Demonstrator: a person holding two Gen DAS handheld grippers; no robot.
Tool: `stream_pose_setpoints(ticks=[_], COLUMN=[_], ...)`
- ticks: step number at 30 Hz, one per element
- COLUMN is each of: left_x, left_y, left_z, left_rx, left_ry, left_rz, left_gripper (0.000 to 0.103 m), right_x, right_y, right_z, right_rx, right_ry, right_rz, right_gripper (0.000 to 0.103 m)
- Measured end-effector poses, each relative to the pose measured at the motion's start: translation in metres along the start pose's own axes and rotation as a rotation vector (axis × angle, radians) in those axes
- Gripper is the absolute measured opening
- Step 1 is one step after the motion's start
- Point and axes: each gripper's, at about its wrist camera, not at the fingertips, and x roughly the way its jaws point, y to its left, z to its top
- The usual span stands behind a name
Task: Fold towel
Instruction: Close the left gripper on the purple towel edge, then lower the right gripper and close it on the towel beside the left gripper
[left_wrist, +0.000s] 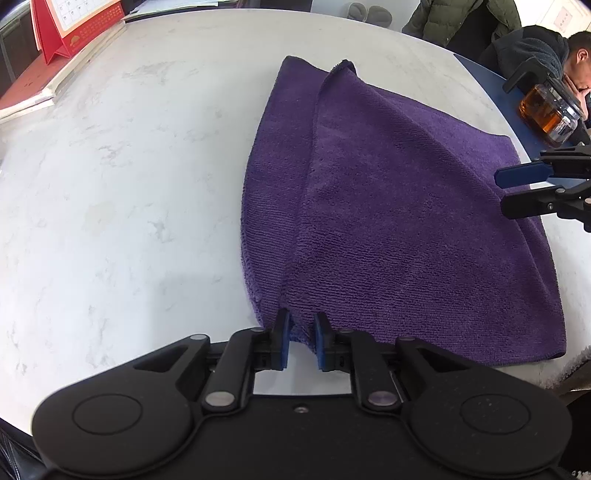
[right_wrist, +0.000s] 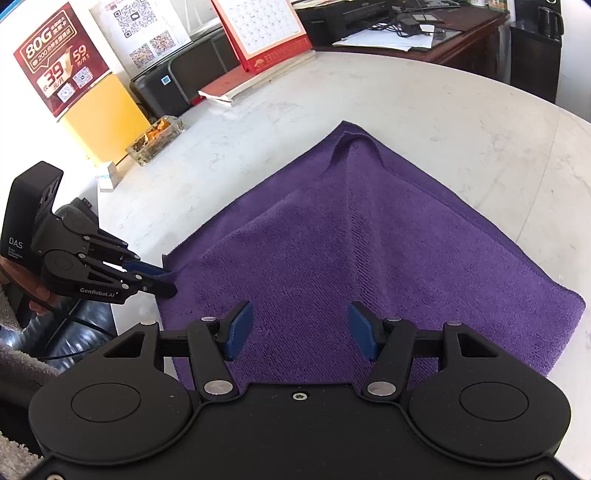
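Purple towel (left_wrist: 399, 206) lies folded on the white table (left_wrist: 129, 166). The left gripper (left_wrist: 301, 338) pinches its near corner, fingers nearly closed on the cloth. The right gripper (right_wrist: 301, 328) hangs over the towel, fingers wide apart, holding nothing. A red calendar (right_wrist: 266, 29) stands far back

Towel (right_wrist: 369, 266): we see it lying on the table (right_wrist: 461, 122), one layer folded over another
Left gripper (right_wrist: 162, 277): at the towel's near left corner, which we see between its fingers
Right gripper (right_wrist: 301, 328): over the towel's near edge, right of the left gripper
Calendar (right_wrist: 266, 33): behind the towel, at the table's far edge
Glass dish (right_wrist: 155, 140): left of the towel, well apart
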Motion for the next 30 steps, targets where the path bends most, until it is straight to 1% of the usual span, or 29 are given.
stream_pose_setpoints(ticks=[1,2,6,9,11,14,21,22,24,25,26,28,30], left_x=[0.0,0.0,-0.001,-0.011,-0.021,-0.032,-0.041,-0.041,-0.04,-0.038,-0.036,-0.032,-0.028], left_y=[0.001,0.002,0.007,0.008,0.01,0.011,0.01,0.009,0.009,0.01,0.011,0.014,0.016], left_z=[0.0,-0.001,-0.002,-0.001,0.0,0.001,-0.005,-0.005,-0.006,-0.006,-0.006,-0.005,-0.004], left_rx=[-0.004,-0.009,-0.042,-0.065,-0.096,-0.102,-0.101,-0.101,-0.102,-0.104,-0.108,-0.114,-0.122], left_ry=[-0.002,-0.005,-0.017,-0.073,-0.12,-0.161,-0.177,-0.175,-0.171,-0.169,-0.167,-0.162,-0.156], left_rz=[0.0,0.0,-0.026,-0.071,-0.136,-0.193,-0.222,-0.221,-0.224,-0.225,-0.226,-0.226,-0.226], left_gripper=[0.012,0.007,0.003,0.002,0.002,0.002,0.002,0.002,0.002,0.002,0.002,0.002,0.002], right_x=[0.0,0.0,0.001,0.001,0.001,0.008,0.023,0.026,0.043,0.051,0.059,0.075,0.091], right_y=[0.0,0.001,0.002,0.003,0.004,-0.003,-0.018,-0.02,-0.024,-0.025,-0.024,-0.024,-0.023], right_z=[0.0,0.001,0.006,0.009,0.013,0.039,0.102,0.111,0.129,0.135,0.14,0.144,0.149], right_rx=[-0.001,-0.005,-0.019,-0.029,-0.039,-0.091,-0.213,-0.237,-0.333,-0.378,-0.421,-0.488,-0.555], right_ry=[-0.001,-0.002,-0.005,-0.008,-0.011,-0.033,-0.086,-0.091,-0.073,-0.059,-0.043,-0.006,0.032], right_rz=[0.0,-0.001,-0.005,-0.008,-0.011,-0.037,-0.099,-0.111,-0.145,-0.155,-0.159,-0.149,-0.139], right_gripper=[0.057,0.057,0.057,0.057,0.057,0.057,0.057,0.056,0.055,0.054,0.05,0.047,0.046])
